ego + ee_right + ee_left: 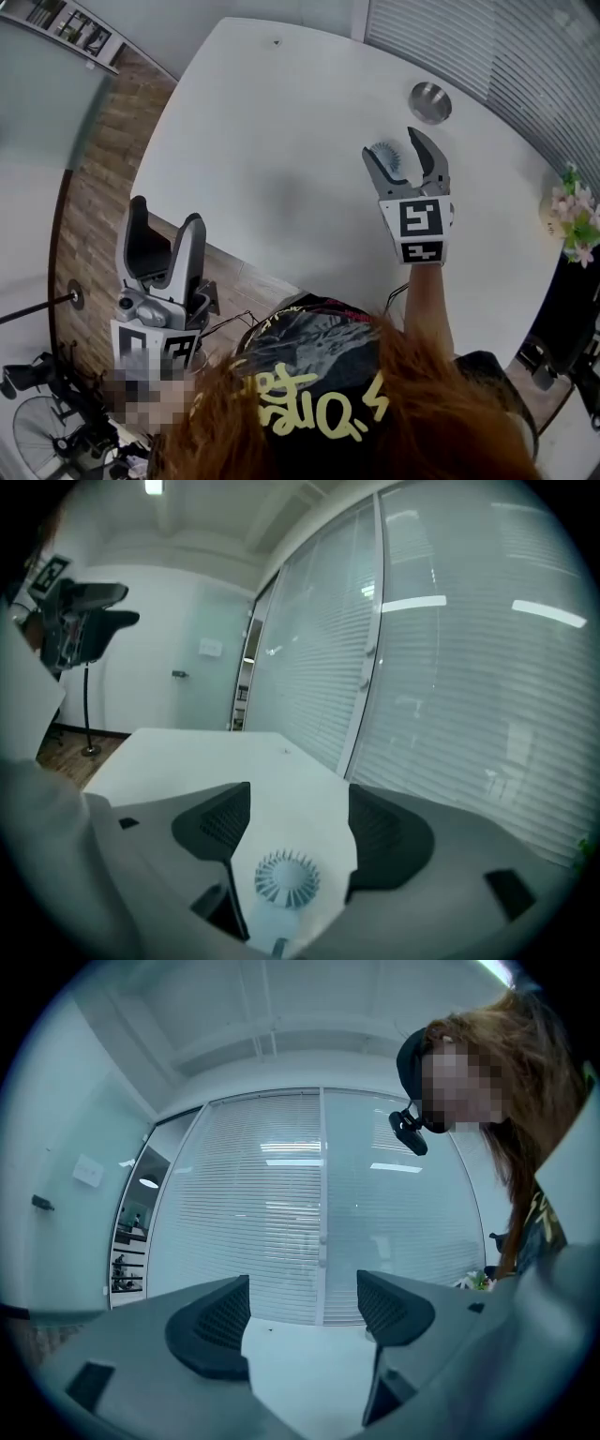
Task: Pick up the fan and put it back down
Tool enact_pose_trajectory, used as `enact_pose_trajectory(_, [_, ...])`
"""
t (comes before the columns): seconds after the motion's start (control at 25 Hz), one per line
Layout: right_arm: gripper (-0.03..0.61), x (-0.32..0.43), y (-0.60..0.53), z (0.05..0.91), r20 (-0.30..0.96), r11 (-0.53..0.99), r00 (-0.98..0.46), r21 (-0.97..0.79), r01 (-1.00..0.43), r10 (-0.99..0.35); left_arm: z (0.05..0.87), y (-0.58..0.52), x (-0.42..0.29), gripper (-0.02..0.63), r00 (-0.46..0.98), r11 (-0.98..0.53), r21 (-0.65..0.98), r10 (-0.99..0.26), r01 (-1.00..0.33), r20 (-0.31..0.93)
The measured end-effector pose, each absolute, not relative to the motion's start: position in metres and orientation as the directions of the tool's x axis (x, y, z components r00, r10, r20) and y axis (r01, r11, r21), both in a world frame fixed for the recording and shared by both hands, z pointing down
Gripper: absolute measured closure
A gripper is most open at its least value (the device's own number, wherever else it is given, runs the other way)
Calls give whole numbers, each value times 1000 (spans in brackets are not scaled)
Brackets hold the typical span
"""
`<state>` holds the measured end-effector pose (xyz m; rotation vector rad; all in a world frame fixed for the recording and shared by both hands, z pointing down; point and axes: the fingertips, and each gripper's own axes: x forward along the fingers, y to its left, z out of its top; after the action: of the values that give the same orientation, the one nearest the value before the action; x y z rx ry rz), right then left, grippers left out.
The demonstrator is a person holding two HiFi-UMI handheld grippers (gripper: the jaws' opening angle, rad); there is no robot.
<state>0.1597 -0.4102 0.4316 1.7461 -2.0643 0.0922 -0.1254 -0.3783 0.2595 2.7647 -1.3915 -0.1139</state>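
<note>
Both wide, empty: right gripper (395, 148) over fan (287, 878), left gripper (167, 214) idle.
Risk: off-centre closing could knock fan sideways.

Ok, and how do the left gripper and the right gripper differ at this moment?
The right gripper hangs over the white table with the small round fan showing between its jaws, untouched; the left gripper sits at the table's near edge with only bare tabletop and blinds between its jaws. The right gripper tilts down toward the table; the left gripper looks out level. Both are open and hold nothing.
</note>
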Motion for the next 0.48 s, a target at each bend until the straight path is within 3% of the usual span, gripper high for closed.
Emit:
enact_pose_trajectory(0.2, [247,160,-389,329,1,158,-159,124,-980,-987,256,-380,-115,259,611,-615,61,-788,-786,-70])
enact_pose_trajectory(0.44, [248,128,-370,280,-111,230,-237,70,-971,-965,247,-375,-134,259,611,-617,65,-786,-784,-92])
enact_pose_trajectory(0.48, [286,125,-370,274,-129,238,-247,84,-968,-960,245,-376,-137,259,611,-617,57,-786,-785,-96])
